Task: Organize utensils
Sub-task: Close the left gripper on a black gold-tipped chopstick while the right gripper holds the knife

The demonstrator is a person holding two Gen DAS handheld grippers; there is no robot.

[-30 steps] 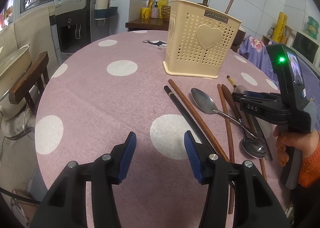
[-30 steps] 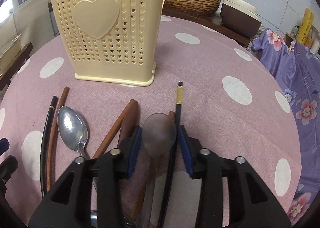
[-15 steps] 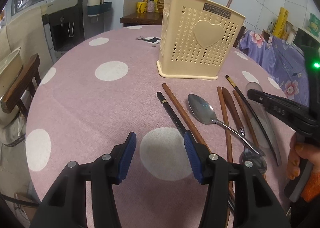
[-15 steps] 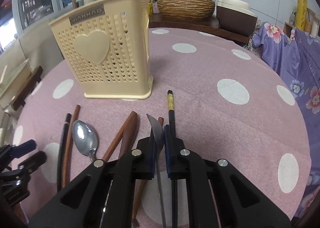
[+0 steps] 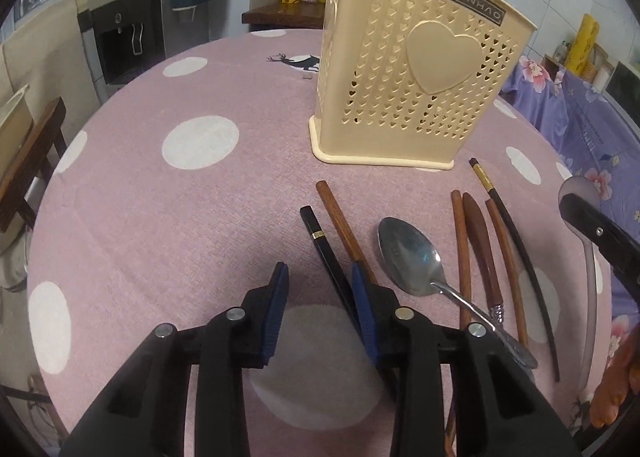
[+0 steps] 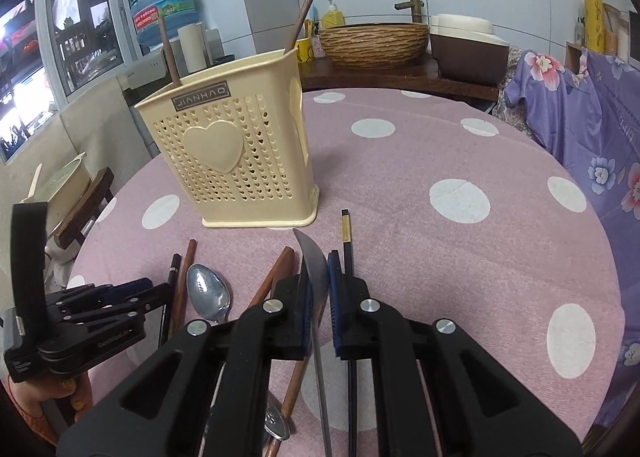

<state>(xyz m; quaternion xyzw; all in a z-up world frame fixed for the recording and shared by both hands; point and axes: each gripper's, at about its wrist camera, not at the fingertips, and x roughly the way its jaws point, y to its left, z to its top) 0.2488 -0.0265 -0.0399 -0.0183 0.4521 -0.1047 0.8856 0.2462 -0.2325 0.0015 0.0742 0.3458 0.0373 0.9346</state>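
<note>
**Now one spoon is up and a chopstick is next**

Plainly the two hands are working in parallel. The right gripper (image 6: pixel 318 281) is clamped tight on the grey spoon (image 6: pixel 309 257), pinching it edge-on so the thin bowl sticks out just past the pads and the handle trails back beneath the jaws. Gripped at the neck like that, I'd guess the spoon won't swing and can be tipped handle-first into the cream basket (image 6: pixel 240 161), which stands ahead of the jaws and off to their left. Two brown sticks (image 6: pixel 306 5) lean inside it. A gold-banded black chopstick (image 6: pixel 346 233) lies on the cloth right beside the right-hand pad, outside the grip.

The left gripper (image 5: pixel 320 289) has just been closing and its jaws now stand at a narrow gap, pads not yet pressing on anything. The black chopstick (image 5: pixel 320 241) runs in between them, hard against the right-hand pad, with bare polka-dot tablecloth (image 5: pixel 200 217) filling the rest of the gap. A brown chopstick (image 5: pixel 338 217) runs behind that right-hand pad, outside the gap. My read is that the left hand needs to shift a little towards that side to centre the black stick, or the pads may nudge it into the brown one. The metal spoon (image 5: pixel 404 257) and more sticks wait beyond the right-hand pad.
</note>
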